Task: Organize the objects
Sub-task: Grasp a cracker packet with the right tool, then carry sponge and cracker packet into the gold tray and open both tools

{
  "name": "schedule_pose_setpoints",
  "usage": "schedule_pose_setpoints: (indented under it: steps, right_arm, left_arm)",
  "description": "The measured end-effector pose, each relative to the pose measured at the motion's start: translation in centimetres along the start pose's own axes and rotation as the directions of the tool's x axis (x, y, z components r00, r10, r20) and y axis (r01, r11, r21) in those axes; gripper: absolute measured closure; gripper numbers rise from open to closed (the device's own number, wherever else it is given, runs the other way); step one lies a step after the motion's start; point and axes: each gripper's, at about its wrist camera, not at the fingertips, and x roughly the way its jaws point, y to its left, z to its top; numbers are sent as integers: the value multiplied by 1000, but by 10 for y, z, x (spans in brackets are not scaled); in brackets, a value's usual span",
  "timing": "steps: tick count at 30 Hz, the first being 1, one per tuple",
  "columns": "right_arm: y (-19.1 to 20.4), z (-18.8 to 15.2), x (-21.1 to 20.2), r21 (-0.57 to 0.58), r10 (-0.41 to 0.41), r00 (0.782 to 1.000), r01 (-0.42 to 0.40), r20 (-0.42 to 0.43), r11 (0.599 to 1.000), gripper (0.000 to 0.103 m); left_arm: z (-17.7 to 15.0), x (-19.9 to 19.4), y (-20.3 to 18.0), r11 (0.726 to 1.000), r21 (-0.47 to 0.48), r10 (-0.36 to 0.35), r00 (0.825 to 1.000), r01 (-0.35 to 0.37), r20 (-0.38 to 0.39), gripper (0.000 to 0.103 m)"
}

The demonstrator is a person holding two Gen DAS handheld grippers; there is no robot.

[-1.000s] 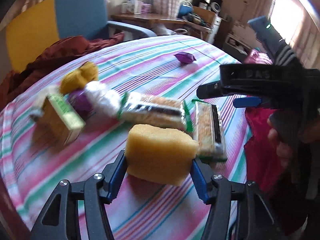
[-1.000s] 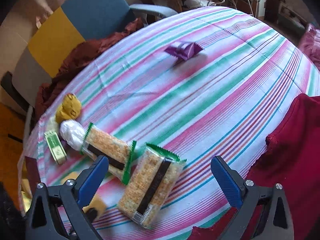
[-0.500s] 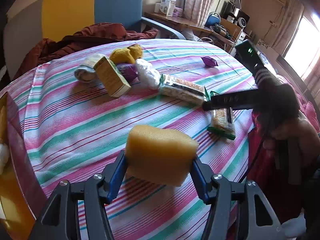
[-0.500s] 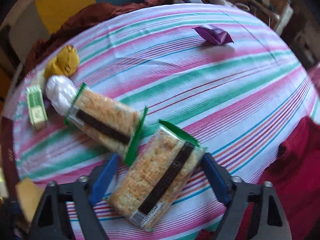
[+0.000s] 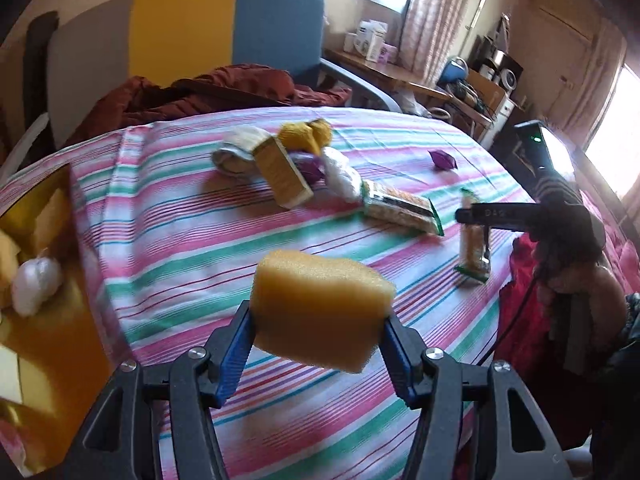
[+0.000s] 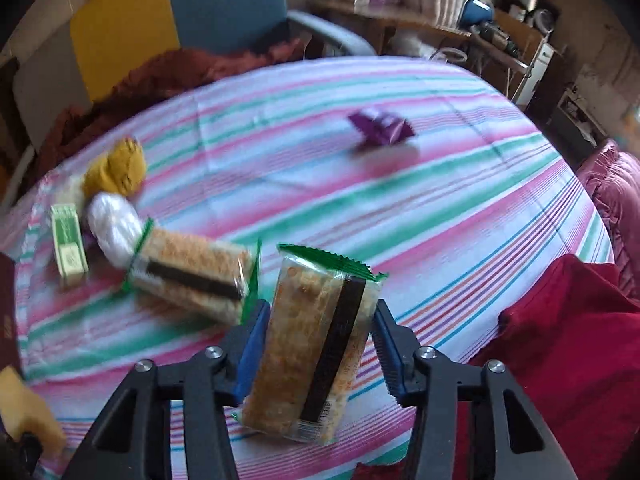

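My left gripper (image 5: 318, 346) is shut on a yellow sponge (image 5: 320, 314) and holds it above the striped tablecloth (image 5: 192, 248). My right gripper (image 6: 318, 350) is shut on a green-edged cracker pack (image 6: 316, 344), tilted up off the cloth; it also shows in the left wrist view (image 5: 474, 242). A second cracker pack (image 6: 192, 276) lies on the cloth to the left. Beside it lie a white bundle (image 6: 112, 226), a green box (image 6: 70, 244), a yellow sock (image 6: 118, 168) and, farther off, a purple wrapper (image 6: 380, 128).
A golden box (image 5: 36, 280) at the table's left edge holds a white item (image 5: 36, 286) and yellow pieces. A blue and yellow chair (image 5: 224, 28) with red cloth (image 5: 208, 96) stands behind the table. Red fabric (image 6: 568, 340) lies at the right edge.
My right gripper closed on the near cracker pack and lifted it. My left gripper pulled back and swung left with the sponge, bringing the golden box into view.
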Motion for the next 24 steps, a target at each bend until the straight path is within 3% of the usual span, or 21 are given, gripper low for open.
schedule_pose_setpoints:
  steps: [3, 5, 10, 19, 24]
  right_arm:
    - [1, 5, -17, 21, 7, 995, -9, 104, 1000, 53]
    - [2, 9, -25, 17, -5, 990, 2, 143, 1000, 53]
    - [13, 13, -33, -28, 57, 978, -52, 202, 998, 54]
    - [40, 3, -75, -136, 227, 935, -196, 273, 971, 54]
    - [86, -10, -106, -253, 374, 892, -313, 253, 916, 54]
  left_arm:
    - [-3, -15, 13, 999, -48, 6, 1000, -5, 23, 43]
    - [-4, -25, 21, 997, -75, 21, 999, -18, 41, 43]
    - [-6, -50, 43, 990, -132, 65, 994, -53, 92, 43]
    - [-14, -82, 85, 965, -243, 136, 981, -100, 138, 43]
    - [-20, -94, 106, 945, -307, 162, 975, -109, 152, 43]
